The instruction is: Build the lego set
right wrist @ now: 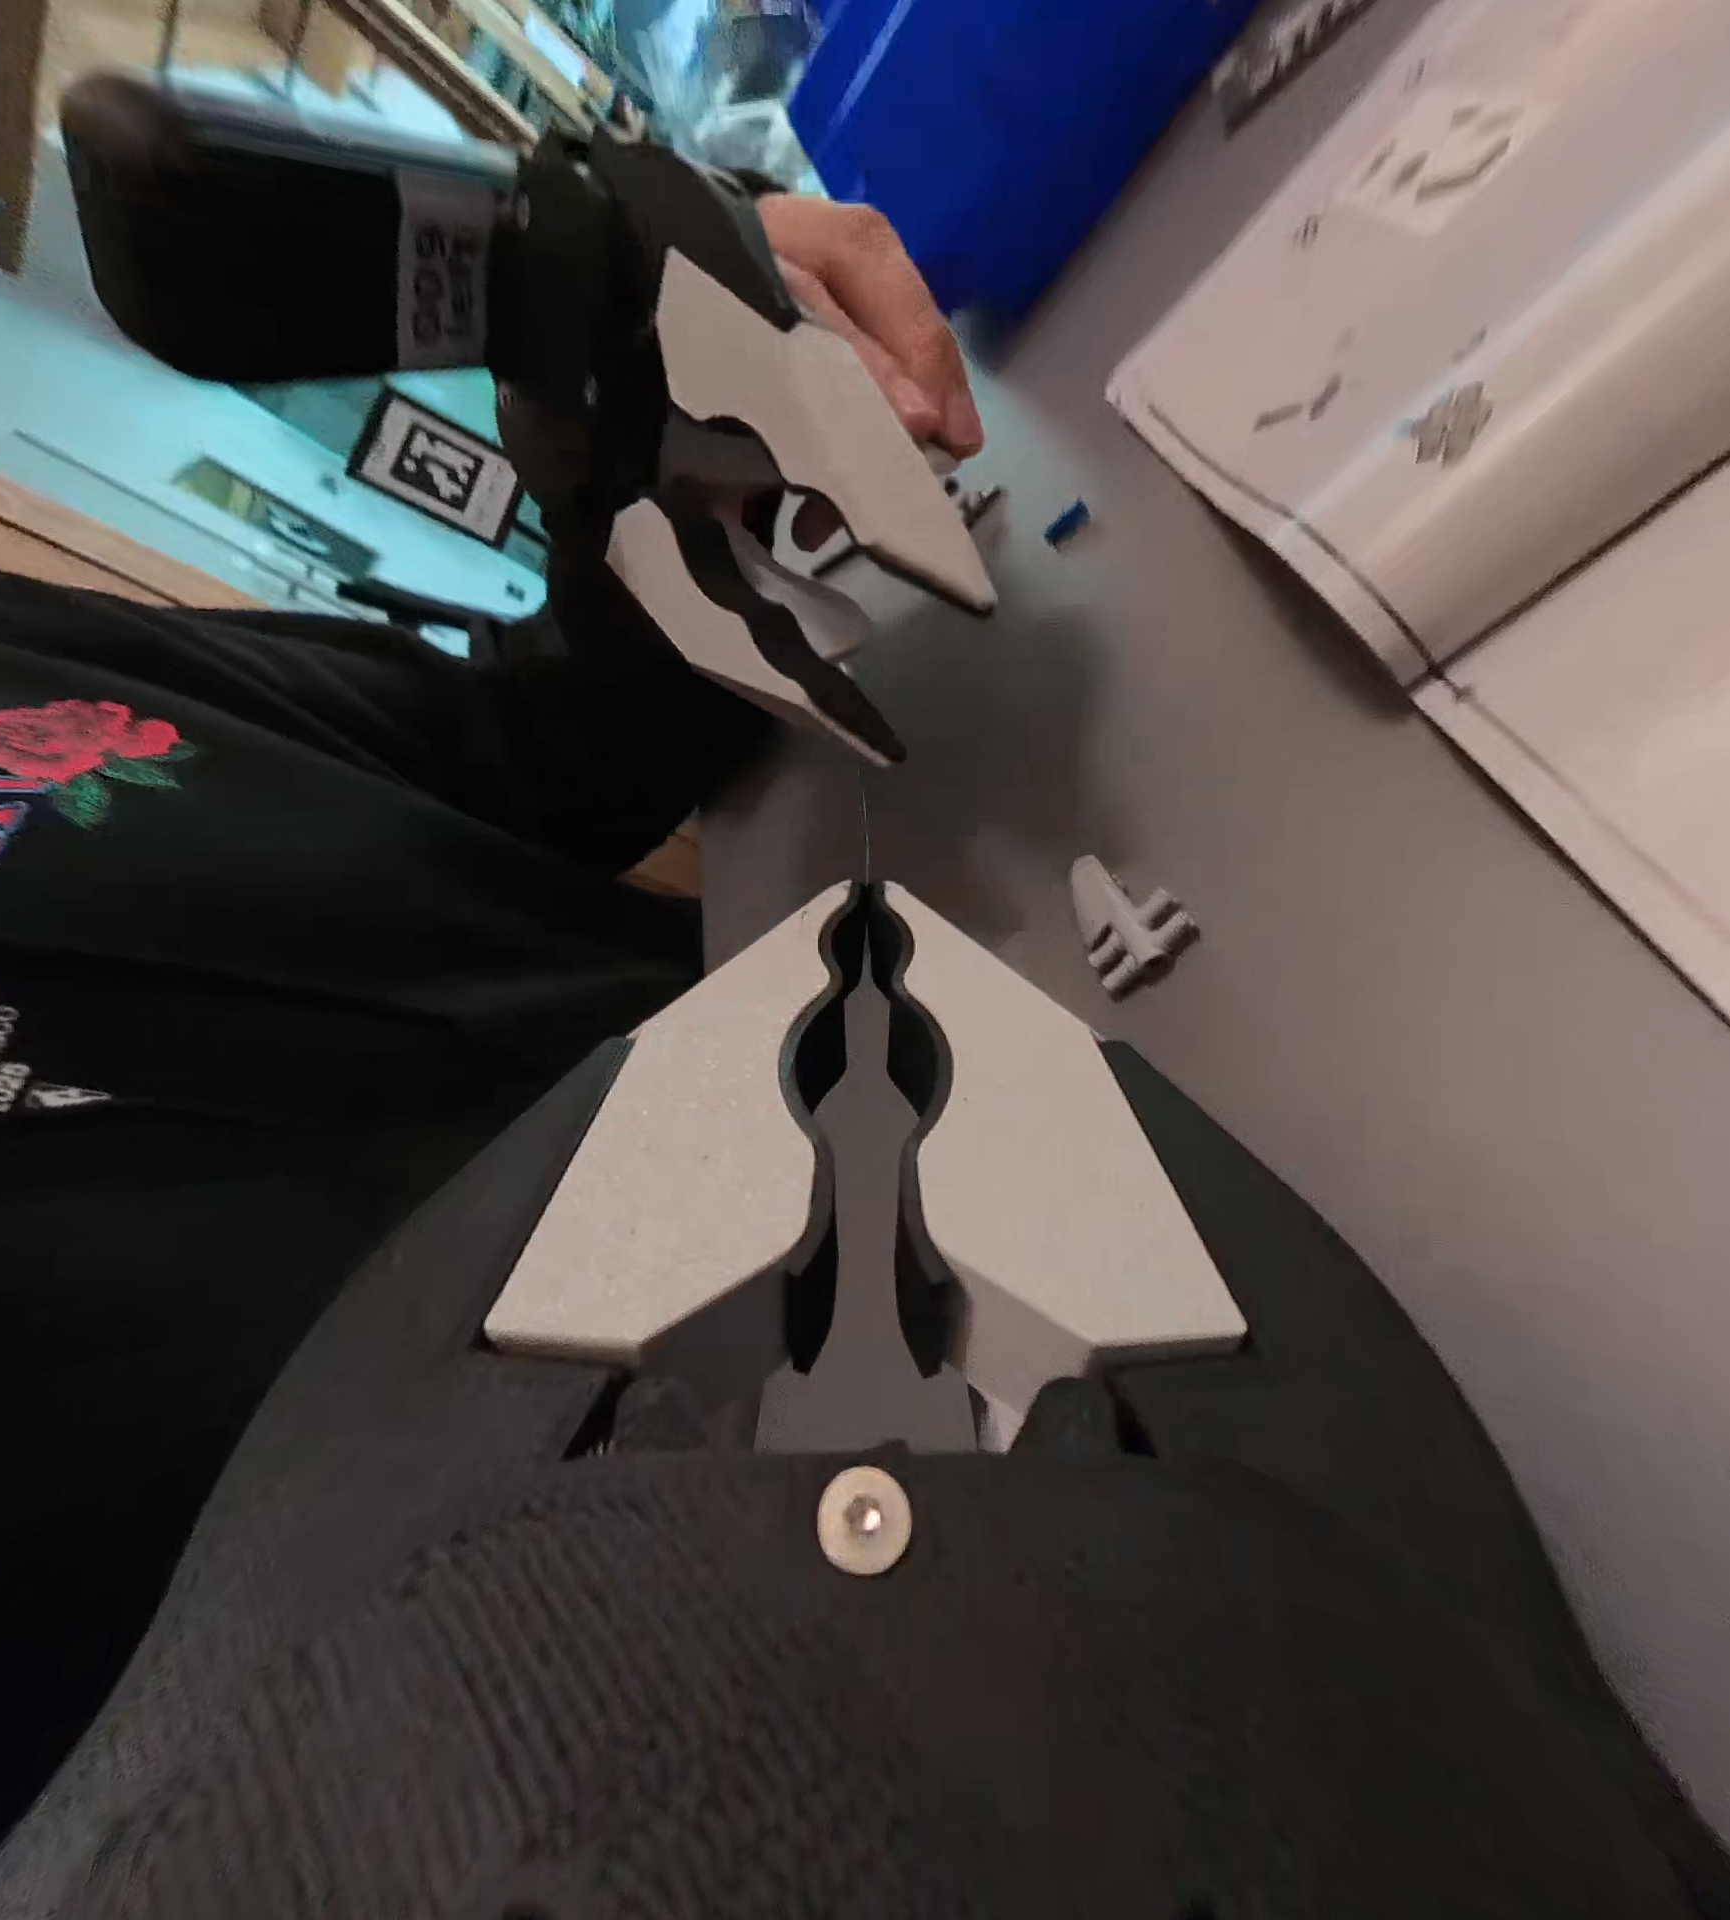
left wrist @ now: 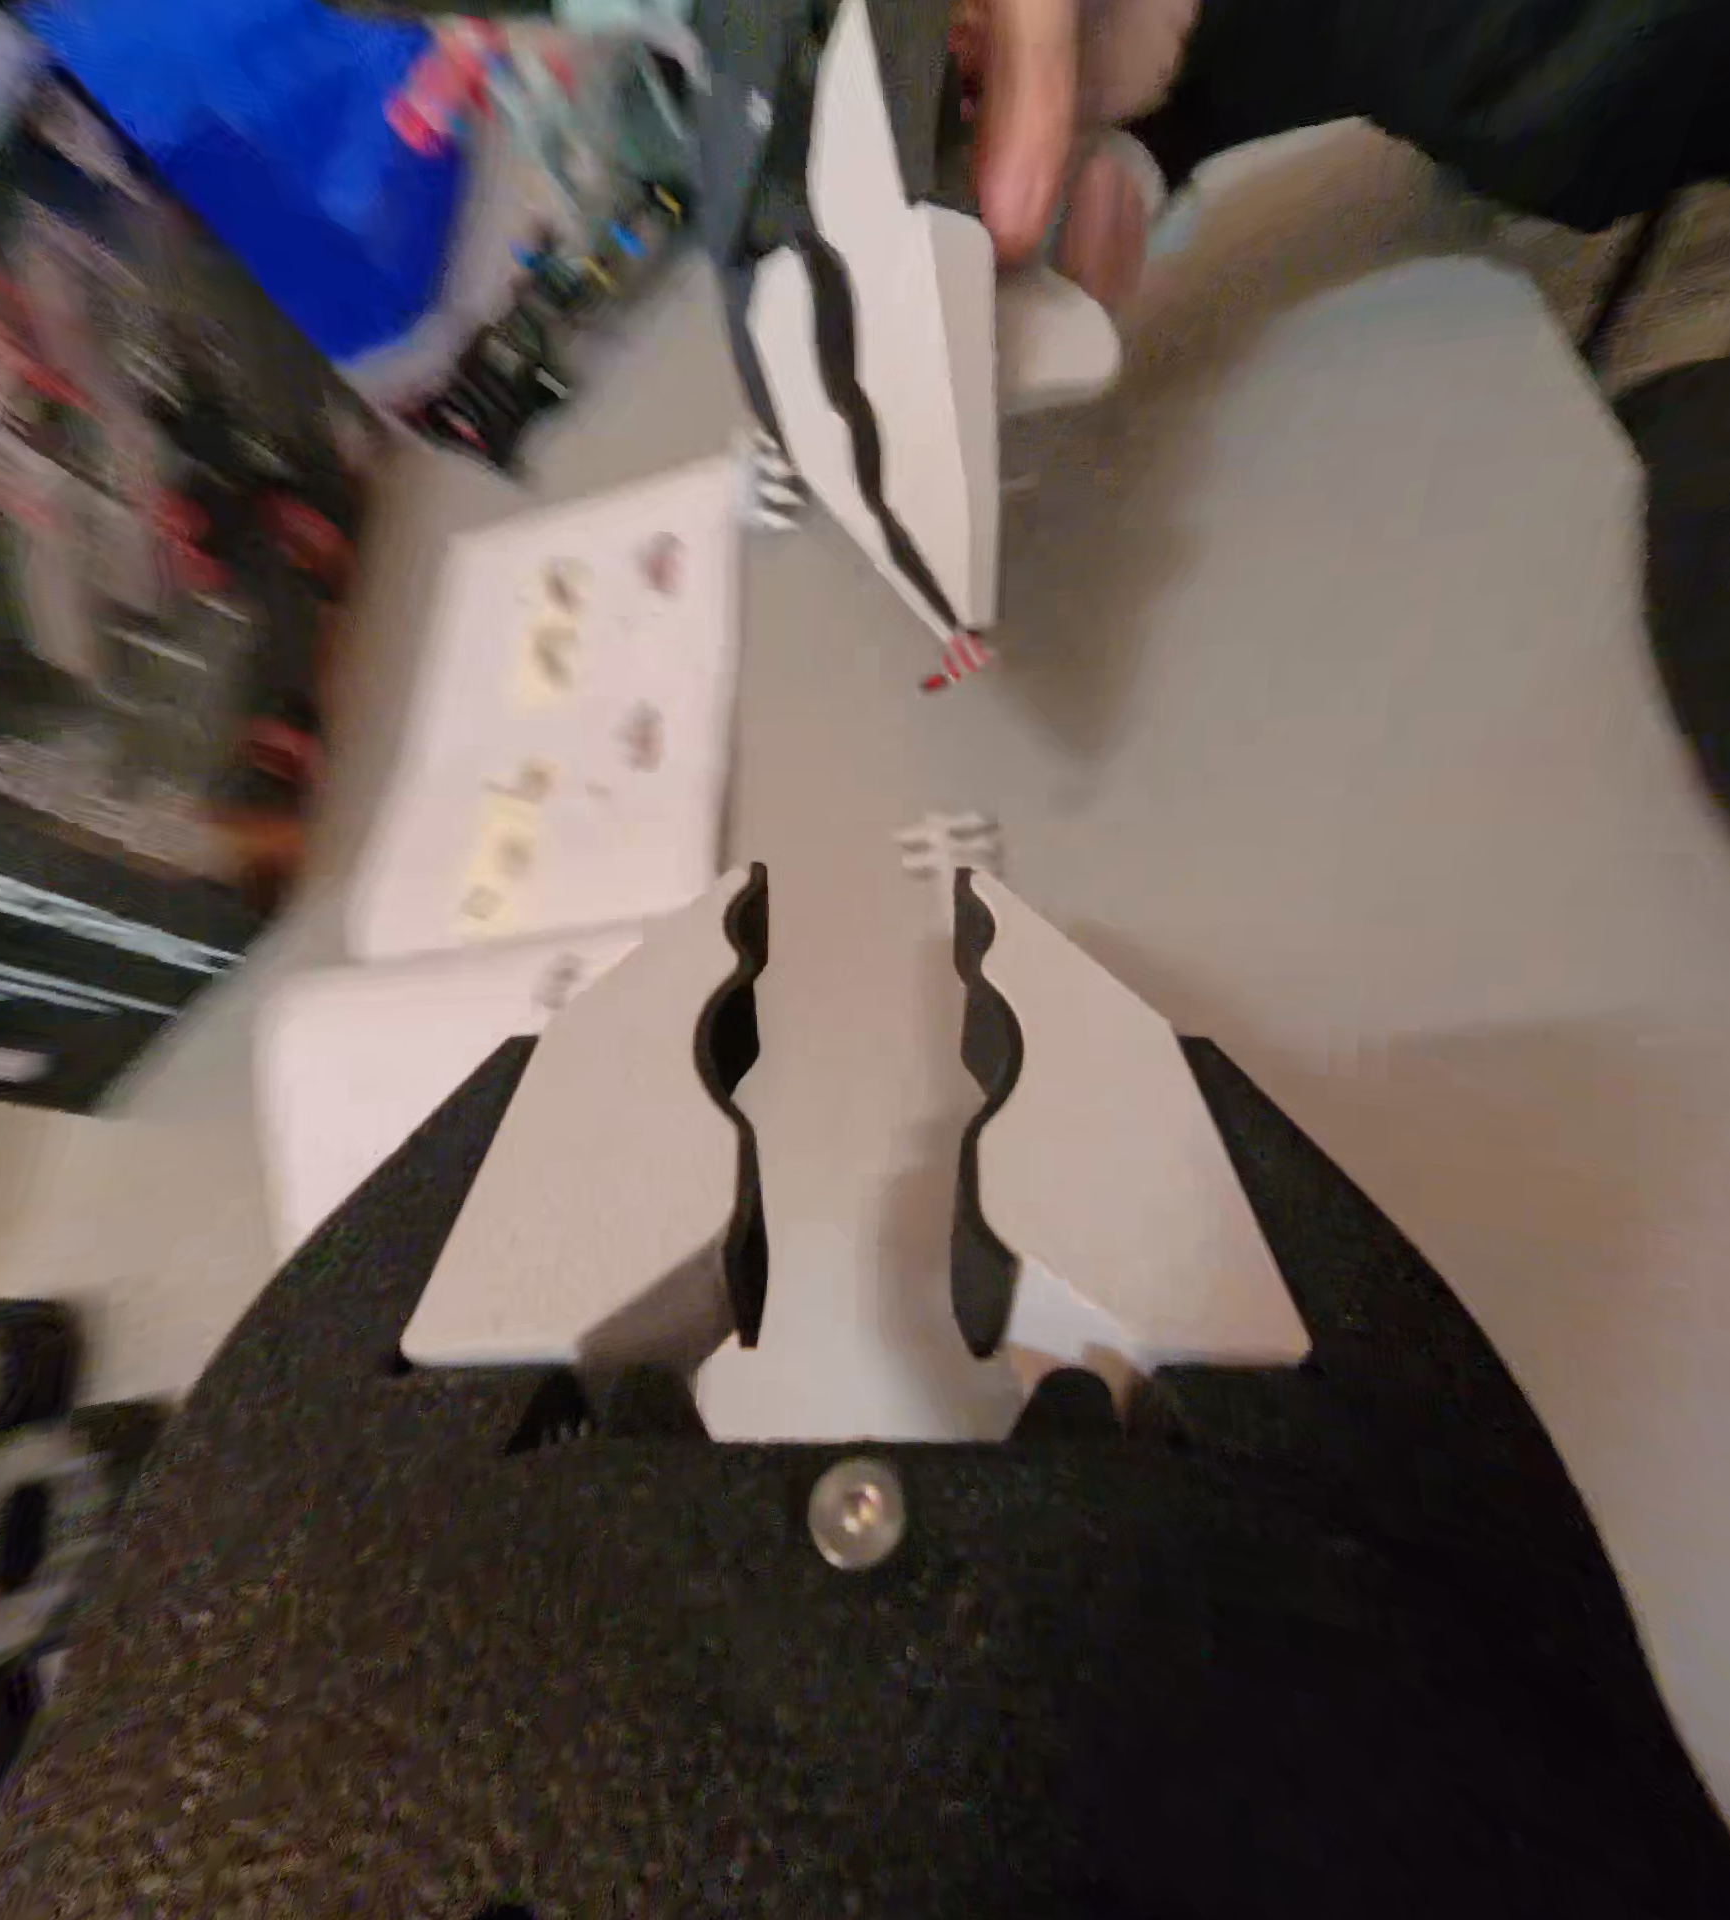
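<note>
On a grey worktop (left wrist: 1256, 727), an instruction booklet (left wrist: 570, 727) lies at left. The left tongs (left wrist: 861, 883) hang open and empty, a grey lego piece (left wrist: 949, 844) just beyond their tips. The right tongs (right wrist: 866, 891), closed, pinch a small red-and-white lego piece (left wrist: 960, 660) above the worktop.

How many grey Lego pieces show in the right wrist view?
2: a grey piece on the table right of the right gripper, another partly hidden behind the left gripper. Others may be hidden.
</note>
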The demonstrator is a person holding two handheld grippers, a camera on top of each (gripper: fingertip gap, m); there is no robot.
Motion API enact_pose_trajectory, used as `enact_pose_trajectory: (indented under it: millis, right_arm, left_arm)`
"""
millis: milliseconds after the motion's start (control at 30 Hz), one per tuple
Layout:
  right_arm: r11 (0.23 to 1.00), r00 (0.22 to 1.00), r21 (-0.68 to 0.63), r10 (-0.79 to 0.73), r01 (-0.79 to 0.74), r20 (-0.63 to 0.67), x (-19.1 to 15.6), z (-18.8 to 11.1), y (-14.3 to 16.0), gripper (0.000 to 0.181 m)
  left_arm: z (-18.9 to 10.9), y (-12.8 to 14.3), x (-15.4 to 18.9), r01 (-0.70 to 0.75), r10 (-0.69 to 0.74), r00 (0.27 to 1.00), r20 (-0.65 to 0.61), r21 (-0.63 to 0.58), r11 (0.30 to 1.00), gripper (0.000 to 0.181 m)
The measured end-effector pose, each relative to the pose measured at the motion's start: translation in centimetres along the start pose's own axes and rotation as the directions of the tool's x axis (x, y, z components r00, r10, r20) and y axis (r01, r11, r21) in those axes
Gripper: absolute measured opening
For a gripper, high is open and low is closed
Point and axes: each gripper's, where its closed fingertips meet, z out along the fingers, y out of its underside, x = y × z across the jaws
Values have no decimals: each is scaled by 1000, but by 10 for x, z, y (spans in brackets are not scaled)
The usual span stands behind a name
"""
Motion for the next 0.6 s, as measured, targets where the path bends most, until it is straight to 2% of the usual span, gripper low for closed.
enact_pose_trajectory:
  millis: [67,133,233,400,600]
  right_arm:
    - [998,1000,-57,22,-22,2,11,7,6,0]
    - [993,999,-112,33,-33,-3,21,12,10,0]
    - [981,1000,-194,24,-21,15,25,19,14,0]
    - [948,1000,-319,-9,3,-15,38,25,21,0]
    - [904,999,-427,-29,15,-27,46,27,29,0]
  left_arm:
    - [5,14,15,106,-107,989,-106,-14,994,33]
    - [9,17,20,134,-134,982,-131,-8,991,30]
    - [15,25,22,107,-111,985,-131,-40,993,28]
    - [23,29,22,89,-89,987,-135,-9,996,24]
    - [29,36,25,11,-15,992,-126,-30,999,22]
